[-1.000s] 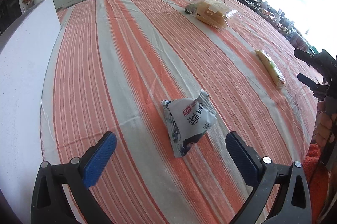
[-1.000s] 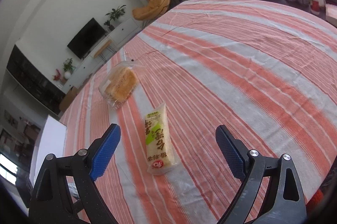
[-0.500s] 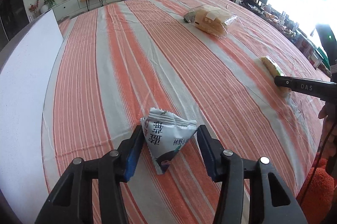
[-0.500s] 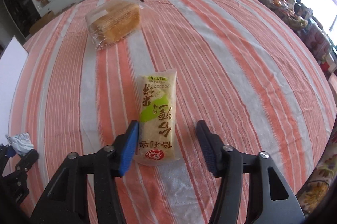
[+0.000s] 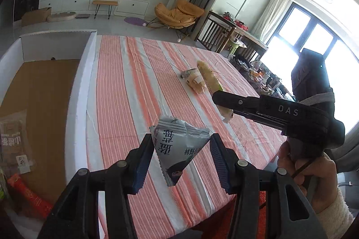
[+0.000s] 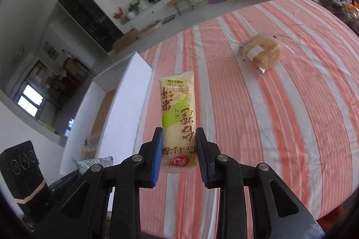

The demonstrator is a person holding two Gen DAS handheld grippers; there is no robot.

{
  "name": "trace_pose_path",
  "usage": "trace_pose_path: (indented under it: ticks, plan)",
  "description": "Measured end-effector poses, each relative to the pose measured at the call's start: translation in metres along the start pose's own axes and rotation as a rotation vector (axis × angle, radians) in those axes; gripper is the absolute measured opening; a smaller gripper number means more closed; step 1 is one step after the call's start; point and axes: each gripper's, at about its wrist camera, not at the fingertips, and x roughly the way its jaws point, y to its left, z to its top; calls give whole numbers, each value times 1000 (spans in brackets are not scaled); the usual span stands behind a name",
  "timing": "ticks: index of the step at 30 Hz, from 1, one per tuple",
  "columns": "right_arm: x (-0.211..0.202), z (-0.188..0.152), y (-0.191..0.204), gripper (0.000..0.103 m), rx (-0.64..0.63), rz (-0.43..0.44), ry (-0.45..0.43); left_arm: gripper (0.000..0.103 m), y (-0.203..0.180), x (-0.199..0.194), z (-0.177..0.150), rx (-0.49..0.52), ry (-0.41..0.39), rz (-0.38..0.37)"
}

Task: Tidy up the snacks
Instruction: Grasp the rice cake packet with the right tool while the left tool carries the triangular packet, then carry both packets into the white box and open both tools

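The white box (image 5: 78, 90) lies left of both claws, nearer the left one. The left claw (image 5: 181, 162) pinches a grey triangular snack pouch (image 5: 177, 149) above the striped tabletop (image 5: 125, 90). The right claw (image 6: 179, 156) clamps a rice-cracker packet (image 6: 177, 117) at its base, long axis pointing forward.

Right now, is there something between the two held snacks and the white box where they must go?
Nothing visible blocks the way. The left gripper holds the grey triangular pack, the right gripper the rice cracker pack; only the box's white wall must be cleared.
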Motion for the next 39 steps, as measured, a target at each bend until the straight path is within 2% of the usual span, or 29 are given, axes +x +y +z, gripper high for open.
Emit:
trace_pose_path:
  ticks: [6,8,10,11,12,14,16,19,21,24,27,29,31,34,36,39]
  plan:
    - [35,-7,137,30,-158,282,88,51,82,-83,3,-93,-101,294]
    - [57,-15,167,30,-178,350,136,53,115,-96,-3,-139,-107,440]
    - [75,-24,187,36,-204,375,147,59,145,-95,-13,-193,-83,566]
    - [83,-28,191,50,-208,371,152,69,158,-94,-18,-222,-74,592]
    - [90,-30,189,70,-196,367,164,73,168,-91,-23,-249,-67,609]
    - [93,-35,176,73,-165,351,158,77,179,-87,-32,-287,-70,640]
    - [90,-37,155,73,-176,292,130,79,176,-80,-34,-293,-81,635]
    - [84,-40,105,76,-202,114,62,85,153,-69,-28,-250,-109,567]
    - [84,-44,60,76,-232,-104,13,91,130,-55,-22,-202,-127,506]
    - [91,-43,-20,76,-199,-441,-13,99,80,-37,-14,-122,-148,346]
    - [80,-50,-89,76,-84,-611,-27,103,27,-7,-9,-23,-131,213]
    - [65,-57,-114,76,-18,-673,-59,103,-3,22,-8,48,-72,157]
    - [51,-55,-123,76,64,-636,-85,103,-27,53,-9,112,-36,125]
    - [50,-54,-121,76,51,-696,-97,103,-49,103,-10,190,-4,186]
    - [59,-52,-123,77,51,-709,-55,103,-49,137,-12,215,21,235]
    - [60,-59,-122,77,42,-723,-71,103,-34,181,-12,226,68,326]
